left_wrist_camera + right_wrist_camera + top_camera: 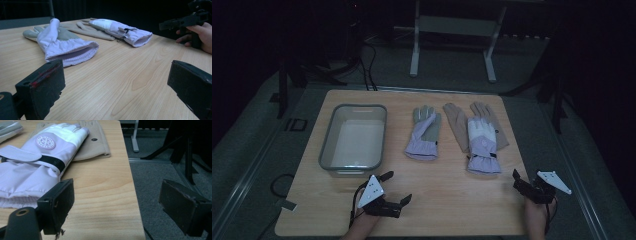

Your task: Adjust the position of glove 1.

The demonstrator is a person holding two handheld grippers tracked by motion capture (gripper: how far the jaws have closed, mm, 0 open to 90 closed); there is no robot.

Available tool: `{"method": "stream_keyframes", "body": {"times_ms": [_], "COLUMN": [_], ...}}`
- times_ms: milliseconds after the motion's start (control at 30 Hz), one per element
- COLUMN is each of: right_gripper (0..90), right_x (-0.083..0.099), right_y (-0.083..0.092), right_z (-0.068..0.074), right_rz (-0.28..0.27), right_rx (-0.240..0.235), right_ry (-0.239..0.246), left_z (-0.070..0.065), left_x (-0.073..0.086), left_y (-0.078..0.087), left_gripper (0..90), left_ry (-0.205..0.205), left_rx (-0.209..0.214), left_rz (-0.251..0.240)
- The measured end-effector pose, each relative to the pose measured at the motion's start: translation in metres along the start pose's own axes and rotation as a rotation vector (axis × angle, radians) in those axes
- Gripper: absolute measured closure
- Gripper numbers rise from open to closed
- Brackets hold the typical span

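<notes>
Two lilac-and-white ski gloves lie on the wooden table [452, 195]. One lilac glove [423, 134] [65, 45] rests palm up at the centre. The other lilac glove [482, 145] [37, 162] lies on top of a pair of beige gloves [456, 122] [96, 142]. My left gripper [397, 188] [117, 87] stands open near the front edge, pointing at the gloves' cuffs, nothing between its jaws. My right gripper [523, 182] [120, 207] is open at the table's right front corner, just short of the right lilac glove's cuff, one jaw past the table edge.
An empty grey plastic bin [328, 142] stands at the left of the table, just beyond my left gripper. Grey carpet [155, 177] lies to the right of the table edge. A white stand [452, 30] and dark legs are behind the table.
</notes>
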State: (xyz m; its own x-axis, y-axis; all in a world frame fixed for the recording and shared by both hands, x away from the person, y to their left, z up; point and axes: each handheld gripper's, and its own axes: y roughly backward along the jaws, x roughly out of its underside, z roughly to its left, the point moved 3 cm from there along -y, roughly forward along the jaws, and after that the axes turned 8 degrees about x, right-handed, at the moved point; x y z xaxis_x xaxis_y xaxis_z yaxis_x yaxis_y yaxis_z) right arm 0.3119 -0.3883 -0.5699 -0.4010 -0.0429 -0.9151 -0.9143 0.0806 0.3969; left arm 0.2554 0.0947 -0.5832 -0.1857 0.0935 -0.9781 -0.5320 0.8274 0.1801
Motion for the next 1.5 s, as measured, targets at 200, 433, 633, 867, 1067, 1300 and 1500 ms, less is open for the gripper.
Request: {"method": "stream_keyframes", "body": {"times_ms": [200,433,633,867,1067,1300,1500], "right_gripper": [12.8,10.8,10.9,13.4,16.3,14.3,13.6], "right_x": [-0.001,-0.020,-0.052,-0.087,-0.107,-0.121,-0.133], "right_y": [0.000,0.008,0.017,0.021,0.020,0.013,0.009], "right_z": [0.000,0.000,0.004,0.010,0.016,0.038,0.066], "right_rz": [0.022,0.060,0.050,0.068,0.077,0.098,0.085], "right_rx": [-0.032,-0.062,-0.067,-0.089,-0.116,-0.205,-0.246], "right_ry": [0.002,-0.010,0.007,0.051,0.031,0.052,0.113], "left_z": [-0.001,-0.004,-0.003,-0.002,-0.002,-0.001,-0.001], "left_x": [0.000,0.000,0.000,0.000,0.000,0.000,0.000], "left_y": [0.000,-0.002,-0.001,0.000,0.000,0.000,0.000], "left_gripper": [1.5,1.5,1.5,1.5,1.5,1.5,1.5], "left_ry": [-0.014,-0.030,-0.021,-0.006,-0.002,0.004,0.007], "left_rx": [-0.003,0.008,0.005,0.002,0.006,0.008,0.009], "left_rz": [0.001,0.003,-0.001,-0.007,-0.009,-0.010,-0.010]}}
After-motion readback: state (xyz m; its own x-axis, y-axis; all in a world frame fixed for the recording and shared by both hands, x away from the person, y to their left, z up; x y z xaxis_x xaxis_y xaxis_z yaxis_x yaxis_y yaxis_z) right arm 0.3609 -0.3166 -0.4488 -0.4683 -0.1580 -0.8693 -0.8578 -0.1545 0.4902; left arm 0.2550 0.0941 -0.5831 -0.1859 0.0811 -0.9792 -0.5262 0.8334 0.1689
